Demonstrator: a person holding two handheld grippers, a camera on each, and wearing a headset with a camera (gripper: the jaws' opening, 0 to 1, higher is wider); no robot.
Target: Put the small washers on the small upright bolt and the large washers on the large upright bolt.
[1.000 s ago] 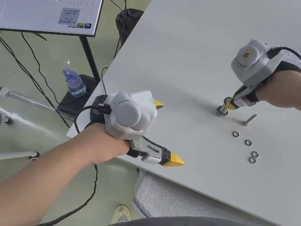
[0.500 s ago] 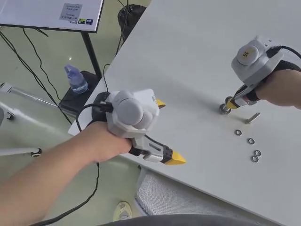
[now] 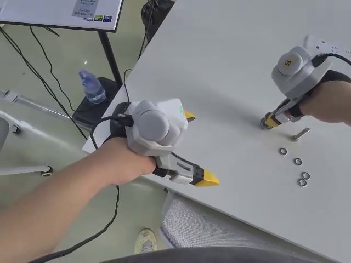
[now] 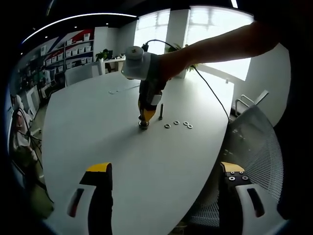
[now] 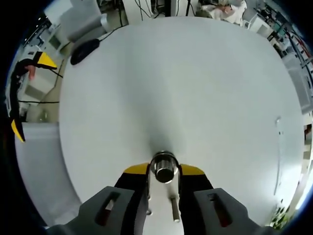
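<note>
White table [image 3: 219, 66] bears the large bolt [image 5: 164, 165], clamped by right gripper [image 5: 164, 170]; left gripper [image 4: 164, 167] jaws gape.

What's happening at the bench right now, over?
Left gripper open, empty, hovering. Right gripper jaws closed around large bolt. Four small washers loose by small bolt. Nothing blocking.

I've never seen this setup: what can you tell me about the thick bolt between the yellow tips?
The large bolt is shiny silver metal, thick, its round end facing the right gripper view. It seems to stand upright on the white table, with the right gripper's yellow tips closed against both its sides.
</note>
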